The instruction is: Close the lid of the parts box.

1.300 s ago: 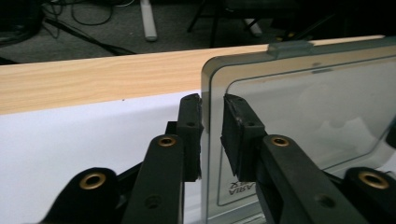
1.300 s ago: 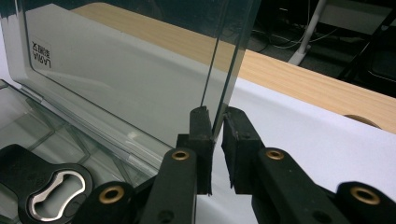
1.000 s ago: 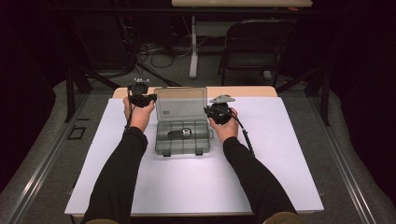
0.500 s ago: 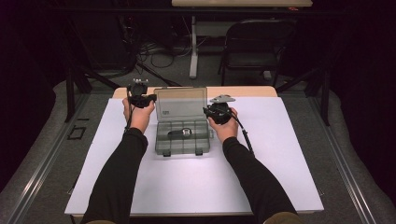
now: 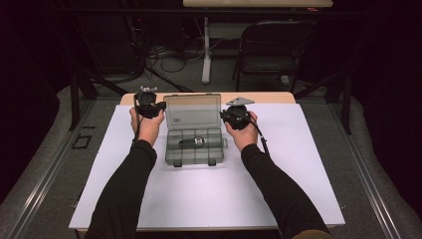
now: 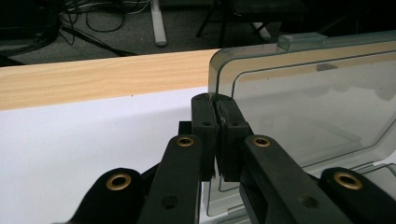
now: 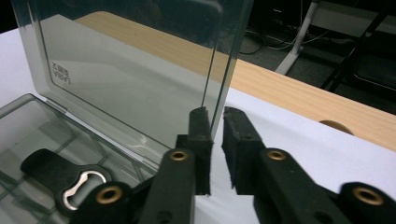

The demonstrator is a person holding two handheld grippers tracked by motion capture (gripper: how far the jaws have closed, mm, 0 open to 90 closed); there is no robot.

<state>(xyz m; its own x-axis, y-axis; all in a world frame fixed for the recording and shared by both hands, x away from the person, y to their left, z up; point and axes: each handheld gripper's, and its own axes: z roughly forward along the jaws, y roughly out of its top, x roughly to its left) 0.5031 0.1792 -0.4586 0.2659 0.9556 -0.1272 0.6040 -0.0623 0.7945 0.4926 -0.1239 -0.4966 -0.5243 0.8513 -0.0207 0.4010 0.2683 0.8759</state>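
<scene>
Your left gripper pinches the raised lid's edge; your right gripper straddles its other edge, jaws just closing, slightly apart.

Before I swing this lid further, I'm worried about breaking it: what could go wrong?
The left gripper pinches only the corner of the upright smoky clear plastic lid; it could slip off. The right gripper straddles the other edge with a gap, so the lid may twist. The box base is unheld and could slide.
</scene>
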